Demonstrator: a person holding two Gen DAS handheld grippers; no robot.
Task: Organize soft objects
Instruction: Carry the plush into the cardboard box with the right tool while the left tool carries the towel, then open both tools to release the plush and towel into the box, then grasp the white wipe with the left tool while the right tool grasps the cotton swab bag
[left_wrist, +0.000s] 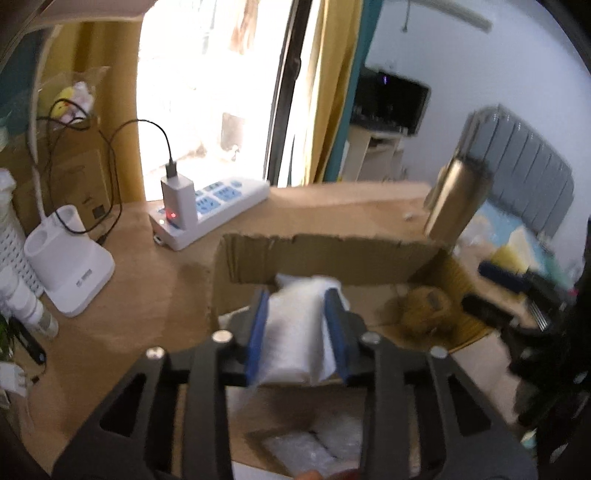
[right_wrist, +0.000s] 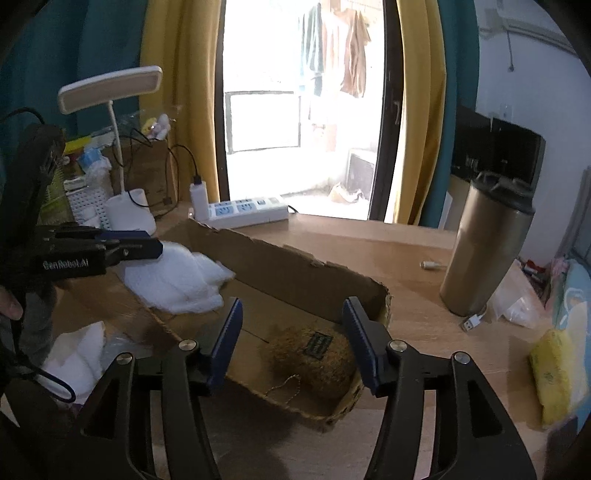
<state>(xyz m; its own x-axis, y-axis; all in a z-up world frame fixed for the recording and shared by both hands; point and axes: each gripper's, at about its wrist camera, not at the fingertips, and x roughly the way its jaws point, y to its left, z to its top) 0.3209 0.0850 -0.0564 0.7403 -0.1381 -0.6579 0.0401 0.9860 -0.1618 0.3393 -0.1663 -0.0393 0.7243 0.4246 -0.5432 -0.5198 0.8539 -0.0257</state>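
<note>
From the left wrist: left tongs (left_wrist: 298, 295) apart, blue pads flanking a white wad of soft wrap (left_wrist: 295, 332), with motion blur hiding whether either pad touches it. Wad over the near-left part of an open cardboard box (left_wrist: 314, 258) on the wooden surface (left_wrist: 147, 280). Brown plush toy (left_wrist: 424, 310) inside the box at its right end. Behind the box, a white power strip (left_wrist: 221, 203) with a charger plugged in; to the right, a metallic tumbler (left_wrist: 458, 199), upright. From the right wrist: right tongs (right_wrist: 292, 306) apart and empty, hovering over the box with the plush toy between and below the fingers, untouched; dark label and thin chain visible on the toy. Left tongs entering from the left edge, side-on, tips at the white wad, draped over the box's far-left end. More white padding (right_wrist: 77, 358) on the surface outside the box, near left. Yellow packet (right_wrist: 554, 373) at the far right, well apart from the box.
</note>
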